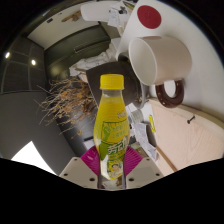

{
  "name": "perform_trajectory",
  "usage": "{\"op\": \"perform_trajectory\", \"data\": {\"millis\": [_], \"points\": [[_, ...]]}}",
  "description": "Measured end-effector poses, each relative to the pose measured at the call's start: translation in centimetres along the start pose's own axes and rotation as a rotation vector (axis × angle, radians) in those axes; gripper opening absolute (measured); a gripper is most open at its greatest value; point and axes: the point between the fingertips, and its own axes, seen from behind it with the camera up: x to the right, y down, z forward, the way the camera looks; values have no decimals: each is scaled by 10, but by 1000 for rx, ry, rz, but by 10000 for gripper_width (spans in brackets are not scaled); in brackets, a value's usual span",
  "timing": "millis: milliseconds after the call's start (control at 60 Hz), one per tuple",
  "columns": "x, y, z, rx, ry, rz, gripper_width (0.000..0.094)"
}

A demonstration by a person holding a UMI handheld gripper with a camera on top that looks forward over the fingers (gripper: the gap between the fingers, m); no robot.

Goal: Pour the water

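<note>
While the claw (112,172) is holding the clear plastic bottle with yellow liquid, yellow cap and green-yellow label (112,125) upright between its two fingers, the pink pads (92,160) are pressing on the bottle's lower part from both sides, so the fingers are closed about as narrow as the bottle's width. The yellow cap is sitting on the bottle, so nothing is pouring yet; judging from that, pouring with the cap on is giving no water. The white ceramic mug with dark brown handle (158,60) is lying beyond the fingers, up and to the right, looking tilted with its open mouth turned toward the camera. Risk: tipping the bottle off-line from the mug's mouth is spilling onto the pale tabletop (190,135) ahead-right of the claw. The grip is sitting low, so a full bottle could be swinging or slipping once tilted. Dry brown twiggy stuff (68,98) is sitting ahead-left, near the bottle; a wide swing could be brushing it.
</note>
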Motion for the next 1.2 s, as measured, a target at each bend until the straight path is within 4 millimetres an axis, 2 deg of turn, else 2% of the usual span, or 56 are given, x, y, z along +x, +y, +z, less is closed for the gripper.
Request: {"op": "perform_trajectory", "data": {"millis": [100,117,167,250,267,333,417,517,700,783,850,933,1000,1100,1200], "points": [[0,-10,-4,-15,-20,69,271],[-2,-10,-9,-17,-17,73,273],[5,-9,-1,-29,4,58,273],[9,-8,0,-46,32,18,274],[7,-7,-6,-50,37,2,272],[8,-7,-5,-62,77,-110,272],[2,-10,-8,-62,141,-341,272],[-25,-28,-15,-30,181,-667,273],[-102,-81,-38,116,213,-1214,275],[-132,-117,-53,207,247,-1416,275],[-140,-147,-64,261,303,-1548,274],[-131,-190,-77,299,407,-1678,273],[-113,-222,-82,306,488,-1756,274],[-72,-263,-90,283,581,-1786,274],[-27,-291,-92,236,656,-1778,275]]}}
